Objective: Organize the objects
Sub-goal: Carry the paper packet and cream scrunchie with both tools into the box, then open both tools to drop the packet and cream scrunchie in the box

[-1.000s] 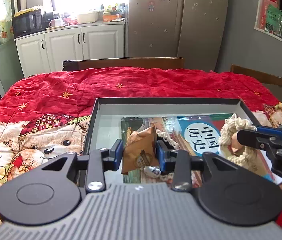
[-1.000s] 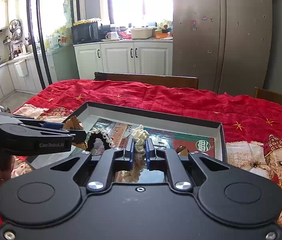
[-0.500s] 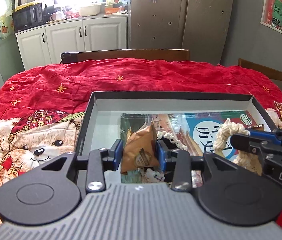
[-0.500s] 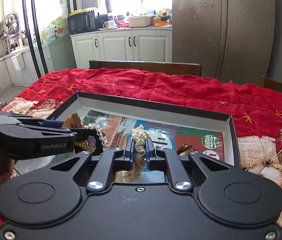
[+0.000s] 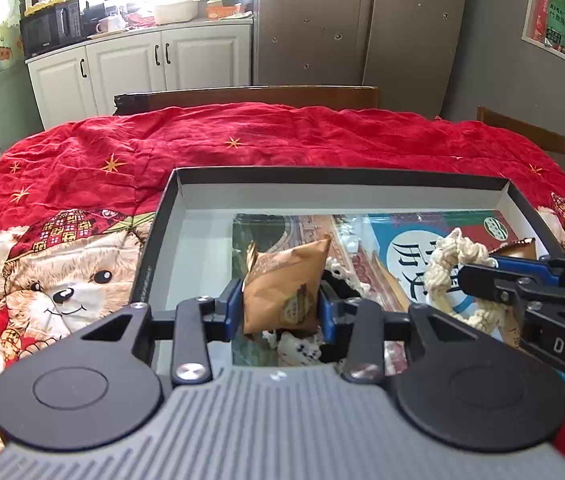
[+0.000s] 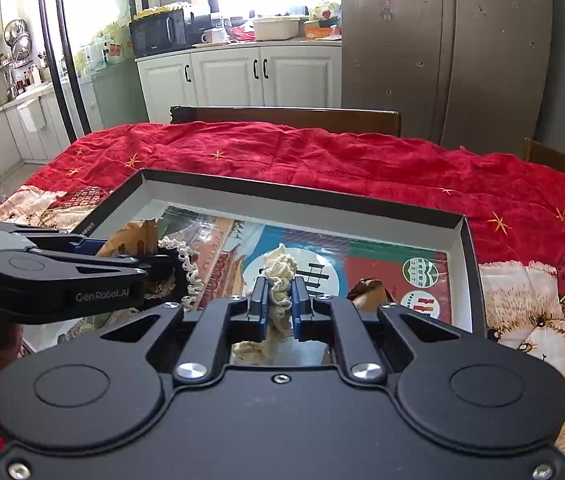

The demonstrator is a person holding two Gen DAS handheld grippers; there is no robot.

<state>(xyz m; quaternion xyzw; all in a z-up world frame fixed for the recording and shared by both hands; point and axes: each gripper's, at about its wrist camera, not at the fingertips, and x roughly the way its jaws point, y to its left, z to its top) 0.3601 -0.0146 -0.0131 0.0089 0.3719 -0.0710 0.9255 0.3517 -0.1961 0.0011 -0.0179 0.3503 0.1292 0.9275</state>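
1. Left wrist view: the red bear-print blanket (image 5: 130, 168) covers the table, and it takes up less of the frame than a second ago, because I have brought both grippers lower and closer to the box.
2. The shallow black-rimmed box (image 5: 338, 174) sits on the blanket and now fills more of the view; its far right corner, cut off earlier, is fully visible. In the right wrist view the same box (image 6: 302, 200) reaches further across the frame than before.
3. The picture book (image 5: 402, 240) lies flat on the box floor, in the same place as before; more of its right side shows now.
4. My left gripper (image 5: 280, 306) holds the brown snack packet (image 5: 282, 284) between its blue pads, upright, low over the left part of the book. The grip looks the same as a second ago.
5. My right gripper (image 6: 279, 304) is clamped narrowly on the cream rope knot (image 6: 280, 272), which hangs over the middle of the book, just as it did earlier. In the left wrist view the knot (image 5: 452, 268) sits lower against the cover's white disc than before.
6. A second brown packet (image 6: 368, 290) lies on the book to the right of the knot, unmoved.
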